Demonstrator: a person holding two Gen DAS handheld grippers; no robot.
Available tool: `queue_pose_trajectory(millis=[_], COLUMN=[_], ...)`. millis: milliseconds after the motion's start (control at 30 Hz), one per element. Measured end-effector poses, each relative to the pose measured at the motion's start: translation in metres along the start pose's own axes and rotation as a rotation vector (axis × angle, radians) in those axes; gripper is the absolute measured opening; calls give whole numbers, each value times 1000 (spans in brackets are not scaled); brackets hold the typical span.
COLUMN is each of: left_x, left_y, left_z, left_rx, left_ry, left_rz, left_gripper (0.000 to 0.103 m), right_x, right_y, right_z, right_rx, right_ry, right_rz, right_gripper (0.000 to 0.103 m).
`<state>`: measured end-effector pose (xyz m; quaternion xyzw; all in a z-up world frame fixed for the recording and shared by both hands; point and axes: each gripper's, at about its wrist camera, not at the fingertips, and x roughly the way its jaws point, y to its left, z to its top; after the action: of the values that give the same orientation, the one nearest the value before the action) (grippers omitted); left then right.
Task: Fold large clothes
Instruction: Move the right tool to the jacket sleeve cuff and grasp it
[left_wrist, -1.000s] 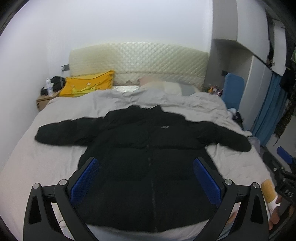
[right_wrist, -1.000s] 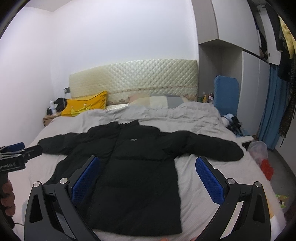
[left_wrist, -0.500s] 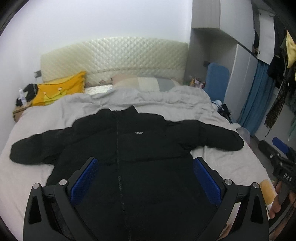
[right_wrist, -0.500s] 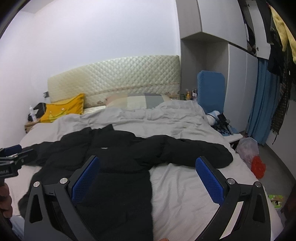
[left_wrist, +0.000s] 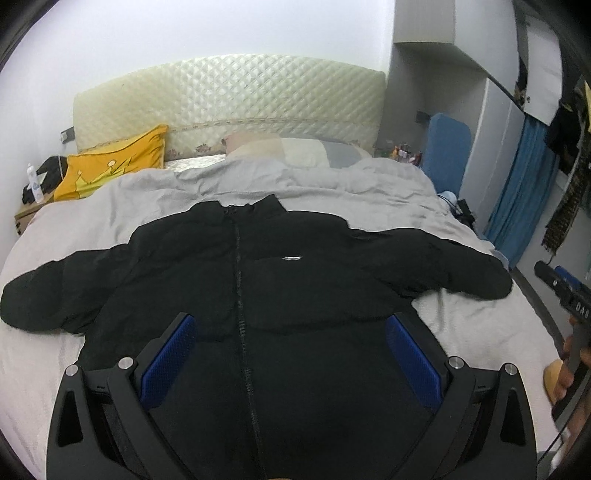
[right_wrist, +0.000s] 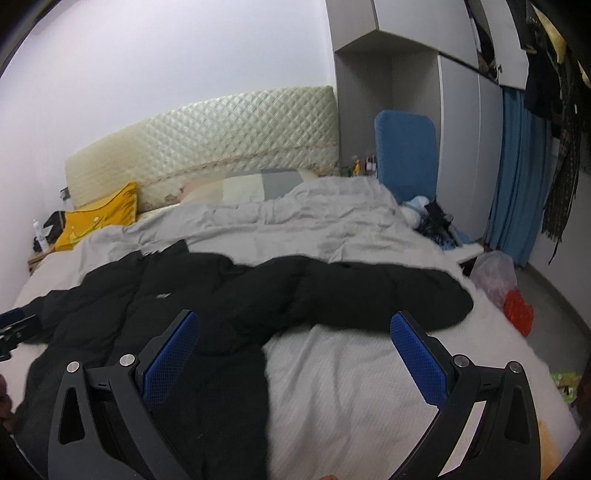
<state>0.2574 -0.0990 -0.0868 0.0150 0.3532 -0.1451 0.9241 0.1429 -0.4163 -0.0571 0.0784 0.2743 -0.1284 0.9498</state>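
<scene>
— Nearest the cameras, what are the grippers doing?

— Both are hanging spread wide with nothing between the blue pads. The left gripper (left_wrist: 290, 354) is hovering over the lower front of the black puffer jacket (left_wrist: 258, 280); the right gripper (right_wrist: 293, 354) is hanging over the bare grey sheet (right_wrist: 351, 369) just beside the jacket's side edge, pointing toward the sleeve (right_wrist: 369, 295).

— And the jacket itself?

— It is lying front-up and zipped on the bed, hem toward the cameras, collar toward the quilted headboard (left_wrist: 229, 96), both sleeves reaching outward. A crumpled grey duvet (left_wrist: 258, 184) and a yellow pillow (left_wrist: 110, 162) are sitting beyond it.

— How is it likely to handle?

— Judging by the padded look, it is probably soft, bulky and fairly light, springing back when folded. The shell is looking smooth, so it may be slipping in a shallow pinch.

— Where to grip?

— I'm thinking the cuff of that near sleeve, taking a deep bite through shell and filling, then the hem corners for the body fold.
</scene>
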Motion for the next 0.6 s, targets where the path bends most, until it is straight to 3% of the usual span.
queue_pose_trajectory(millis=[300,600], left_x=[13,12], left_y=[39,63], left_z=[-14,-31], left_rx=[-47,-133], left_ry=[3,11], left_rz=[7,7], left_gripper=[102,102], right_x=[78,144], right_y=[-54,-122], right_z=[19,-5], right_rx=[100,281], right_ry=[-7,49], right_rz=[-66,-75], right_gripper=[103,103])
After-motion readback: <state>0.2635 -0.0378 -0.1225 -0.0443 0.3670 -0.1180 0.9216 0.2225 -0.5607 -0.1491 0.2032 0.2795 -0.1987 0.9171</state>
